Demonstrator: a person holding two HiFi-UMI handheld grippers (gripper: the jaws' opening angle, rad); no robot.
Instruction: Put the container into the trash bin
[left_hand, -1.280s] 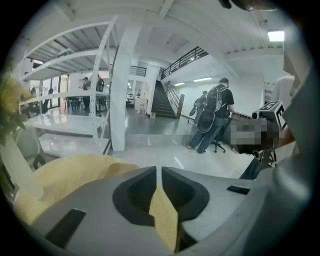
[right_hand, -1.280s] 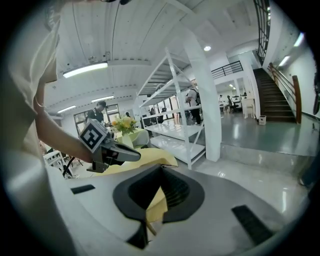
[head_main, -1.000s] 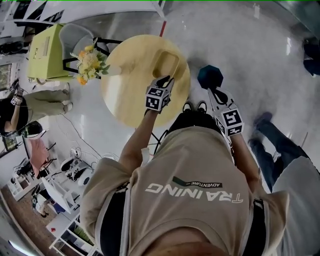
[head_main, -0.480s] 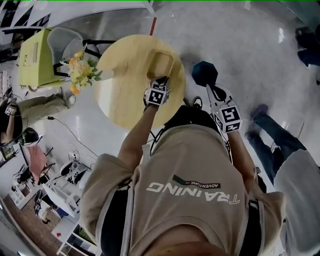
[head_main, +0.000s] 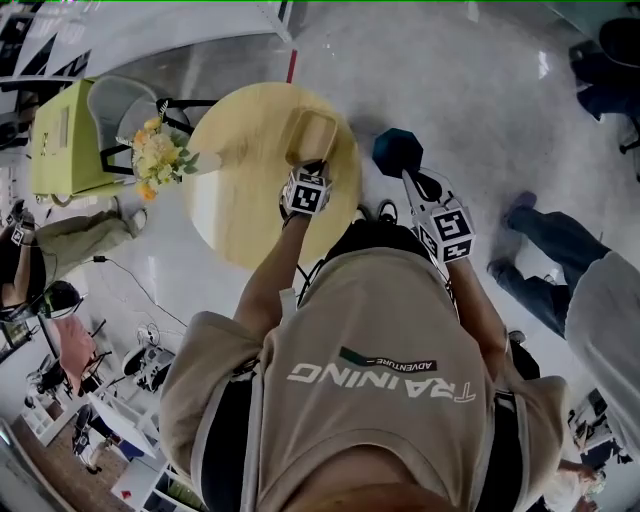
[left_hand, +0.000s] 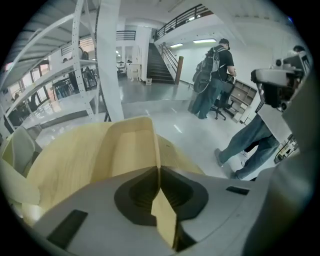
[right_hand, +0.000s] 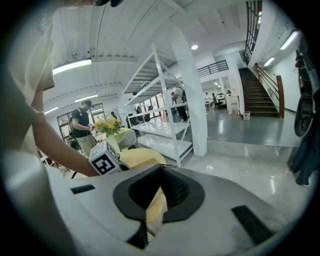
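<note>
Where they hung short before, left tongs (head_main: 309, 168) clamp container (head_main: 312, 132)

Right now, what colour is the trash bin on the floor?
Dark teal bin, best in head view.

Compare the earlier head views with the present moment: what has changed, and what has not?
The left tool edged forward to the container and now pinches its near wall. The container remains on the round table; the right tool stays beside the dark trash bin.
</note>
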